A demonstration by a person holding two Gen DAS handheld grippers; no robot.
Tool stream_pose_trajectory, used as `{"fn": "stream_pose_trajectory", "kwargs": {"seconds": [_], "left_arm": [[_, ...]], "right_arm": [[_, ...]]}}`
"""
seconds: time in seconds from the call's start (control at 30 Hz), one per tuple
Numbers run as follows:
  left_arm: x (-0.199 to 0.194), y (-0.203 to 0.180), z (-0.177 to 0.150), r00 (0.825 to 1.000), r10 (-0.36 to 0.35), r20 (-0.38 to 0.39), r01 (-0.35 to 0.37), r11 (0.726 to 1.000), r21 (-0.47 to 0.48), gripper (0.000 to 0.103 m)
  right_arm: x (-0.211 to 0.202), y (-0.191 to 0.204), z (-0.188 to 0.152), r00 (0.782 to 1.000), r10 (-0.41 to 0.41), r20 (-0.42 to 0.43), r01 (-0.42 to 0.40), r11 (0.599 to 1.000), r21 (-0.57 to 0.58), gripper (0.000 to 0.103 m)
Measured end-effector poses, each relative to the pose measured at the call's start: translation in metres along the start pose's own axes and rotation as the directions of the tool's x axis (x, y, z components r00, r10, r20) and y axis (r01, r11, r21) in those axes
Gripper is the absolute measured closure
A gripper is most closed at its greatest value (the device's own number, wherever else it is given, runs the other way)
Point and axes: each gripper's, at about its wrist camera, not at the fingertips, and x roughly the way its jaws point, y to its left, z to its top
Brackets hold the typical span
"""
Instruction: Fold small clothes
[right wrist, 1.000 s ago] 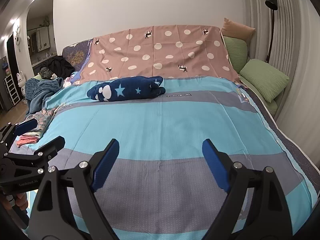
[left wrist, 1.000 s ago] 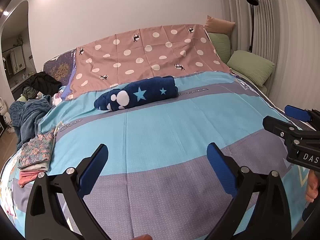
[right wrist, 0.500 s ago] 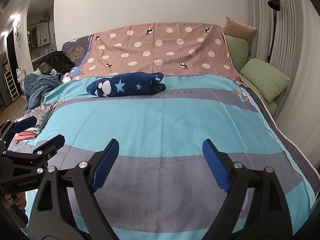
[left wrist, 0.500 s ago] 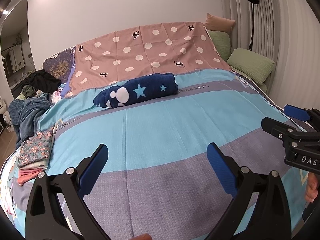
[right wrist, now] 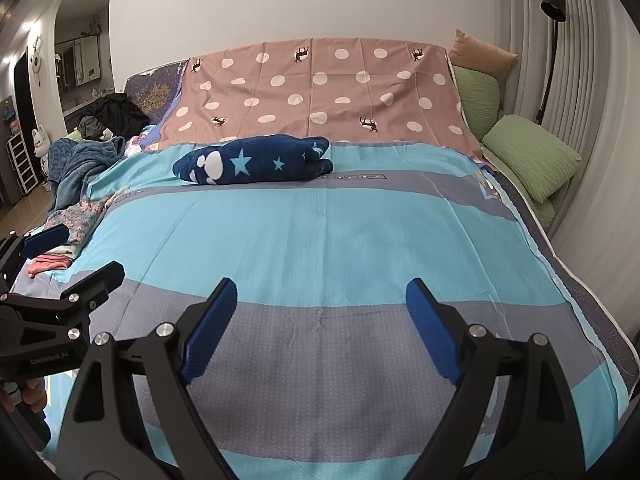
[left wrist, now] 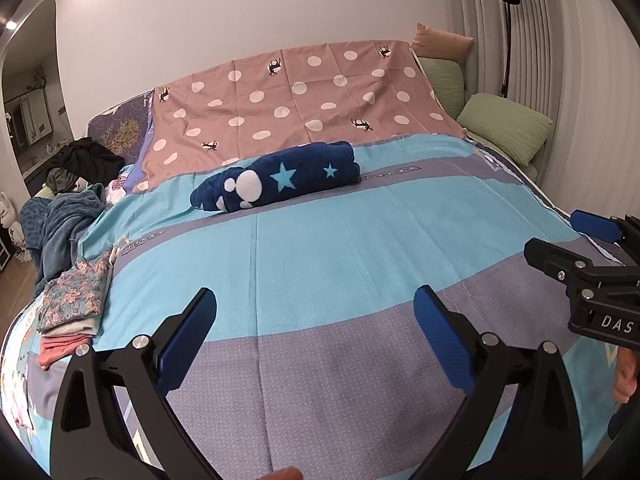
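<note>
Bed (left wrist: 360,248): one, under a blue and grey striped cover.
Dotted sheet (left wrist: 304,108): one, pink, draped over the head end.
Pillows (left wrist: 506,126): three at the right, two green, one tan.
Bundle (left wrist: 276,182): one navy starred roll, lying across the bed just below the dotted sheet.
Stack (left wrist: 74,308): one pile of folded clothes at the bed's left edge.
Left gripper (left wrist: 316,344): jaws released, empty, above the cover.
Right gripper (right wrist: 318,324): jaws released, empty, above the cover.

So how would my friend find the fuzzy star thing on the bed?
Start at the big bed with the blue and grey striped cover. Look to the far end, just below the pink dotted sheet. The dark blue bundle lies there alone, the only thing with light blue stars and white blobs.
</note>
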Motion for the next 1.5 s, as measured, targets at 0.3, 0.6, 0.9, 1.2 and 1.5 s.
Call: {"fn": "stream_pose_trajectory", "kwargs": {"seconds": [0.3,0.6,0.9,1.2,1.5], "left_arm": [[-0.001,0.000,-0.001,1.000,0.001,0.000,-0.001,1.000,0.003,0.004],[-0.001,-0.003,-0.001,1.000,0.001,0.000,-0.001,1.000,0.004,0.004],[-0.001,-0.002,-0.001,1.000,0.001,-0.002,-0.001,1.000,0.007,0.004],[-0.002,-0.002,-0.001,1.000,0.006,0.011,-0.006,1.000,-0.001,0.004],[-0.004,-0.004,0.001,1.000,0.009,0.007,-0.009,1.000,0.008,0.004]], "right_arm": [[0.002,-0.001,-0.001,1.000,0.000,-0.005,0.000,1.000,-0.002,0.014],[0.002,0.000,-0.001,1.000,-0.002,-0.003,0.002,1.000,-0.005,0.014],[0.005,-0.005,-0.004,1.000,-0.003,-0.001,0.003,1.000,0.001,0.011],[0.002,-0.012,-0.003,1.000,-0.004,0.015,0.004,1.000,0.010,0.007],[0.002,-0.013,-0.002,1.000,-0.007,0.016,0.007,1.000,0.010,0.007]]}}
